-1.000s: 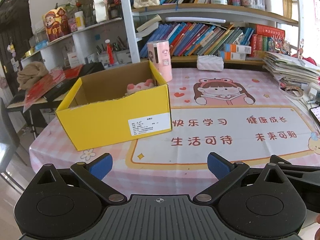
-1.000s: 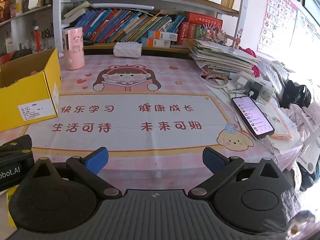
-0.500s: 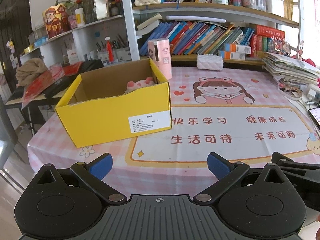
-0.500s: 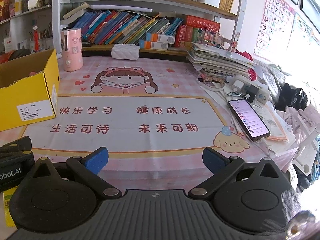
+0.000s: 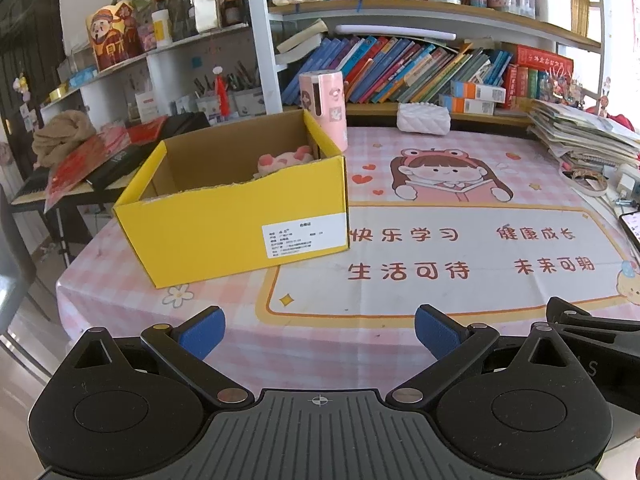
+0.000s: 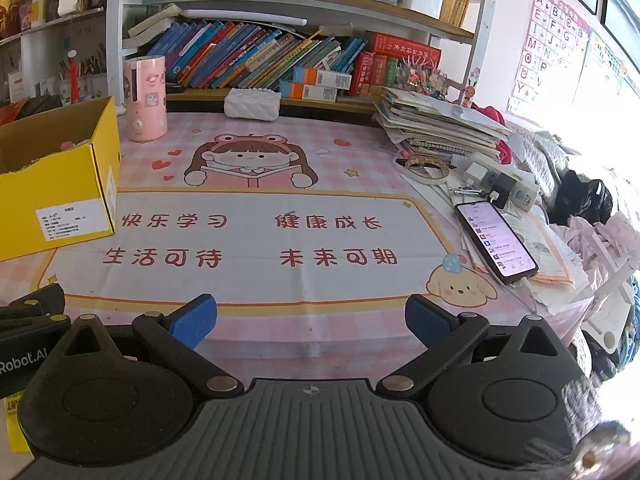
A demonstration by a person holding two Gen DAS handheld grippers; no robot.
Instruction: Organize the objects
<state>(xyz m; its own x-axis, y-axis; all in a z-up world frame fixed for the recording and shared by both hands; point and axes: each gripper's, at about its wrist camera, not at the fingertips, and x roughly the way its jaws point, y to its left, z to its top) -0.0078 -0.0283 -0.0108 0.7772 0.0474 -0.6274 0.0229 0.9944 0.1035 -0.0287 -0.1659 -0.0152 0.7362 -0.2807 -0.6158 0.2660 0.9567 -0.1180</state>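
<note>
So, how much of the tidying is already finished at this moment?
Done: one pink soft toy lies in the yellow box. In hand: nothing; the left tool and right tool are open and empty. Left, perhaps: the pink bottle, white pouch and phone stand on the table.

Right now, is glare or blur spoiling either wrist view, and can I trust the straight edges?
Right wrist view: the window side at the far right is blown out white, washing out the clutter there, yet the phone screen reads clearly; a blurred smudge sits at the bottom right corner. Left wrist view: evenly lit, the yellow box sharp. Both views: fisheye bends the shelves and table edge.
</note>
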